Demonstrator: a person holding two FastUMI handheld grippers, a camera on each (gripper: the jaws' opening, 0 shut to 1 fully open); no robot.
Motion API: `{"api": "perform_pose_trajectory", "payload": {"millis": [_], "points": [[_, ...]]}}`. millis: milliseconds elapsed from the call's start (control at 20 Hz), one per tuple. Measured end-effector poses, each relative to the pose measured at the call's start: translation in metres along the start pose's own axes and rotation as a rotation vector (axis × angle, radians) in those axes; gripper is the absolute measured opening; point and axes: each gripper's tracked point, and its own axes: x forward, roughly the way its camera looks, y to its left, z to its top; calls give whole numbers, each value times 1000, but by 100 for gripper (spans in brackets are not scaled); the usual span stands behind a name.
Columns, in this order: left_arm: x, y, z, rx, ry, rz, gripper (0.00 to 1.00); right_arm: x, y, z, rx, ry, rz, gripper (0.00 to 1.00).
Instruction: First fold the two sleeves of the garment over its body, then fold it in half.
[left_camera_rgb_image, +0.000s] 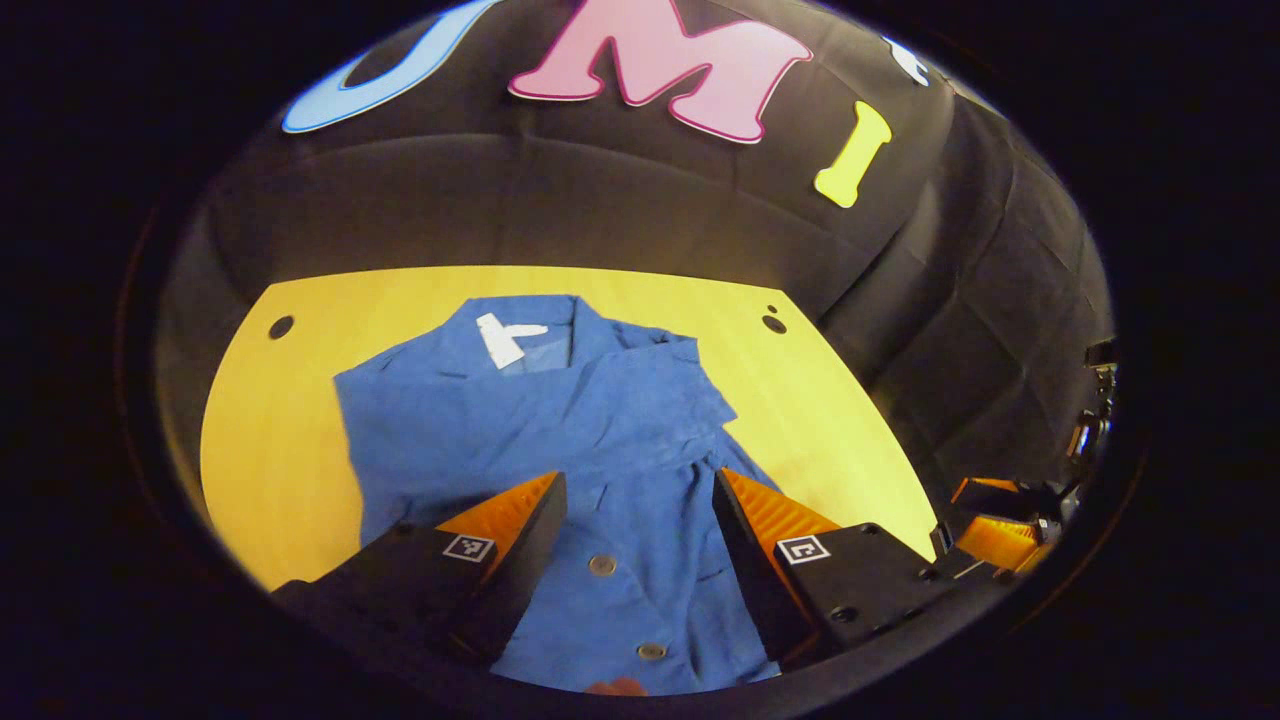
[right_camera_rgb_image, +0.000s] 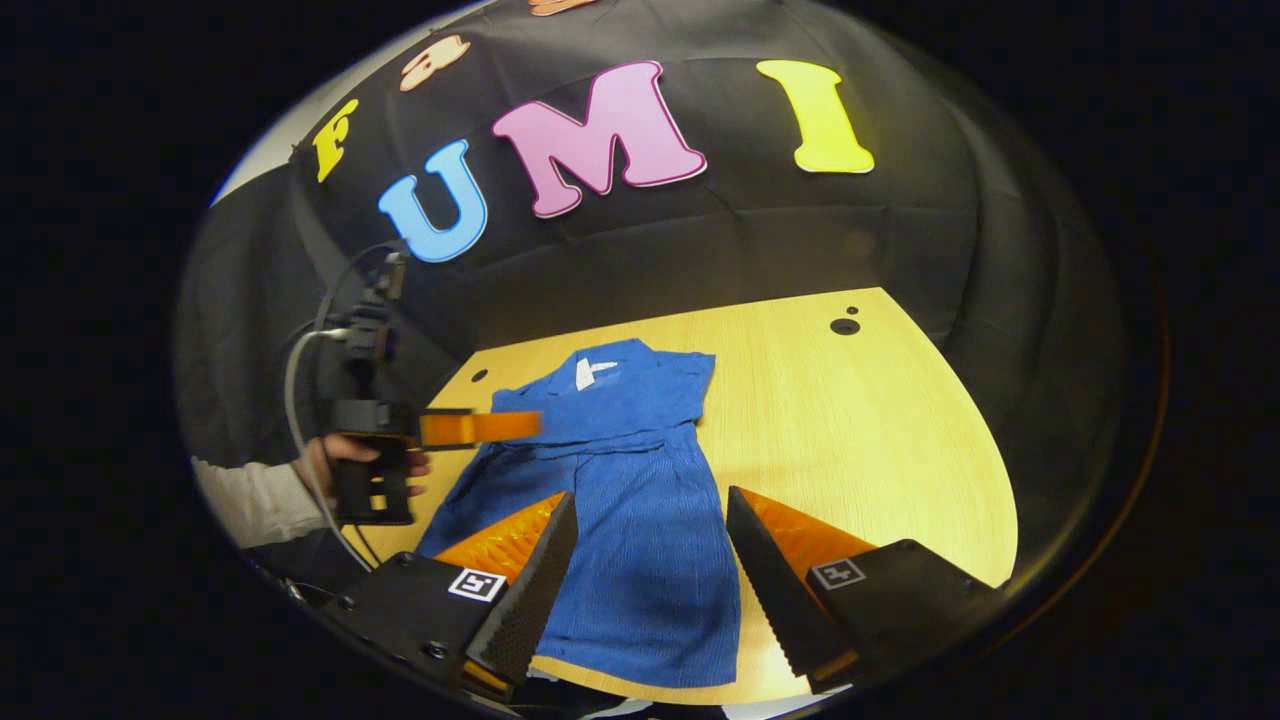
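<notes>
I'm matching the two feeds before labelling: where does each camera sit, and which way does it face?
Left gripper view: rides the left claw, low above the blue garment, facing its collar and the booth's back wall; its own open fingers frame the buttons.
Right gripper view: rides the right claw, facing across the wooden table; the other claw and a hand sit at its left.
Shared: garment, table.

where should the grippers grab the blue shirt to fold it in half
Grip the blue shirt by its near hem, one corner per gripper, coming in low from the table's near edge. Both sleeves appear folded onto the body already, and the hem lies flat nearest the open right gripper and left gripper.
</notes>
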Motion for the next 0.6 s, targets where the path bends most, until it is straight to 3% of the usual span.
{"api": "perform_pose_trajectory", "payload": {"millis": [150,200,400,600], "points": [[-59,52,-71,-76,69,171,81,2,5,-25,-12,48,-21,95],[-75,66,-95,-114,102,211,85,3,7,-37,-14,73,-28,95],[-110,86,-177,-203,205,292,82,0,8,-79,-20,174,-74,95],[-119,94,-223,-247,269,324,86,-8,-6,-118,-26,269,-132,95]]}}
